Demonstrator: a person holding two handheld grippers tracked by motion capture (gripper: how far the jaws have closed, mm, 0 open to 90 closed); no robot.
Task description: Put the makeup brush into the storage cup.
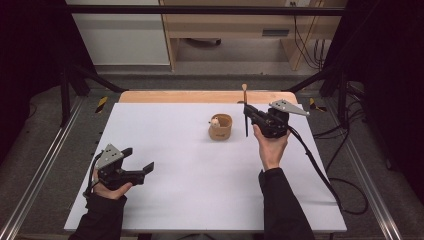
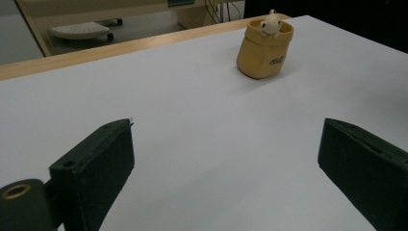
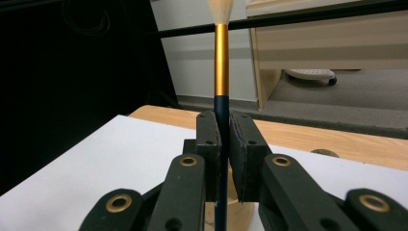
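The tan pouch (image 2: 265, 54) bears small dark lettering — too blurred to read.

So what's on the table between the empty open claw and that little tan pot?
Nothing: between the left gripper and the pot there is bare white table, plain in the left gripper view.

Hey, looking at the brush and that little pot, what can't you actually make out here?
- Brush: bristle tip cut off by the top edge in the right gripper view; lower handle hidden behind the right tool.
- Pot: its printed lettering is too small to read in the left gripper view.
- Pale figure in the pot: too small to identify in the high view.
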